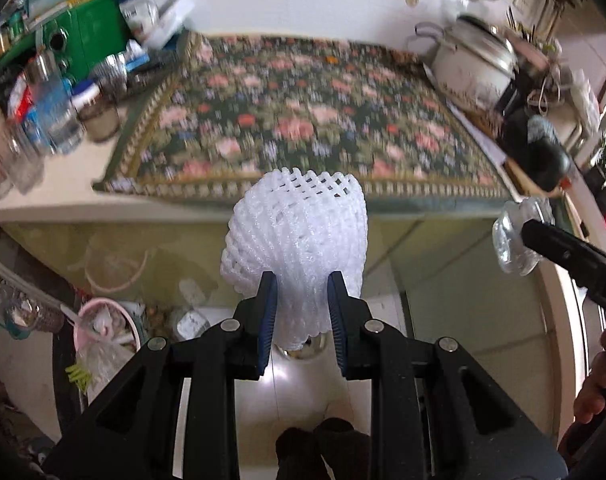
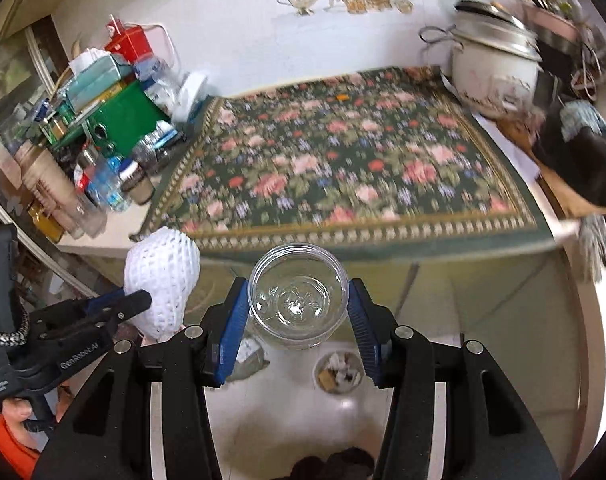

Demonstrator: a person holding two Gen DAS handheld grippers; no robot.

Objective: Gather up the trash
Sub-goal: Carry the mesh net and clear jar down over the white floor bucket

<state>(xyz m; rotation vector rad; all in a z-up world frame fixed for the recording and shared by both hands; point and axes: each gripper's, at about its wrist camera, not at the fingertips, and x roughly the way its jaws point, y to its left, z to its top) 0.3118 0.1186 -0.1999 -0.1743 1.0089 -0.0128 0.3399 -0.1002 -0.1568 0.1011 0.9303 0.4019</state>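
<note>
My left gripper (image 1: 301,284) is shut on a white foam fruit net (image 1: 297,236) and holds it in the air in front of the table edge. The net also shows in the right wrist view (image 2: 163,276), with the left gripper (image 2: 143,300) beside it. My right gripper (image 2: 299,300) is shut on a clear plastic cup (image 2: 299,296), its open mouth facing the camera. The cup also shows at the right of the left wrist view (image 1: 517,238). A small bin with trash (image 2: 338,372) stands on the floor below the cup.
A table with a floral cloth (image 1: 303,116) lies ahead. Bottles, boxes and a green box (image 2: 119,116) crowd its left side. A white pot (image 2: 495,72) stands at its back right. A pink basket (image 1: 103,328) sits on the floor at left.
</note>
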